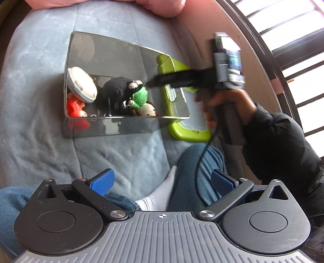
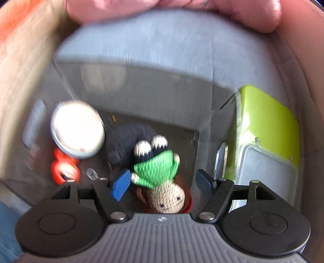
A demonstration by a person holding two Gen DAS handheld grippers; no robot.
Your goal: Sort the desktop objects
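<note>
A smoky see-through bin [image 1: 113, 129] rests on a blue-grey cushion [image 1: 40, 60]. It holds a crochet doll in a green dress [image 1: 139, 99], a black crochet plush [image 1: 117, 91], a white round tin [image 1: 81, 85] and a red toy [image 1: 76, 109]. In the right wrist view the doll [image 2: 156, 170] lies head toward the camera, below and between the spread blue pads [image 2: 121, 185]. My right gripper [image 2: 163, 184] is open and its pads do not press on the doll. A hand holds it over the bin's right end [image 1: 156, 82]. My left gripper [image 1: 163, 182] is open and empty, well short of the bin.
A lime-green lidded box [image 1: 182, 129] lies against the bin's right side, also in the right wrist view [image 2: 267, 121]. A person's jeans-clad legs and white sock [image 1: 160, 194] lie under my left gripper. A pink pillow [image 1: 158, 8] and a barred window [image 1: 283, 30] stand behind.
</note>
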